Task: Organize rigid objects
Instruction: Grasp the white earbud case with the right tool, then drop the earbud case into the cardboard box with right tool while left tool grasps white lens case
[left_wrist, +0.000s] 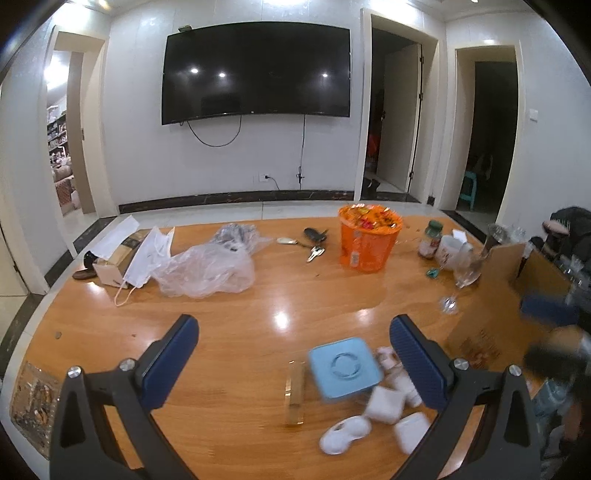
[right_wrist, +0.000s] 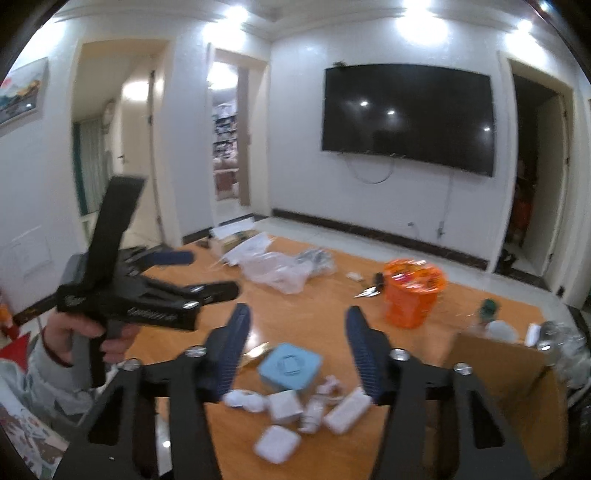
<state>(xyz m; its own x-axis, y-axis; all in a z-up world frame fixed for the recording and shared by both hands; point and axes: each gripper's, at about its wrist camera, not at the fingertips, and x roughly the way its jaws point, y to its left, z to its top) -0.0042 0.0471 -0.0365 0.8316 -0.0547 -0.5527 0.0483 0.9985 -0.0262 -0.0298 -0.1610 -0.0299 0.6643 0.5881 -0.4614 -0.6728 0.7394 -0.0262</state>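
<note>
Both our grippers are spread, holding nothing. Left gripper (left_wrist: 293, 341) hovers over the table (left_wrist: 236, 332); right gripper (right_wrist: 297, 334) does too. The blue box (left_wrist: 345, 365) sits lower center-right in the left view, gold bar (left_wrist: 294, 391) just left of it, blurred white pieces (left_wrist: 384, 402) clustered below-right. Cardboard box (left_wrist: 509, 291) at right edge.

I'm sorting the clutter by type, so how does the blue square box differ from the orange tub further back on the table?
The blue square box is low, flat and light blue, with a closed lid bearing a round raised ring; the orange tub is taller, round, and open on top, filled with colourful wrapped items. The box sits near the grippers among small white items; the tub stands apart, further back. Both rest upright on the wooden table.
</note>
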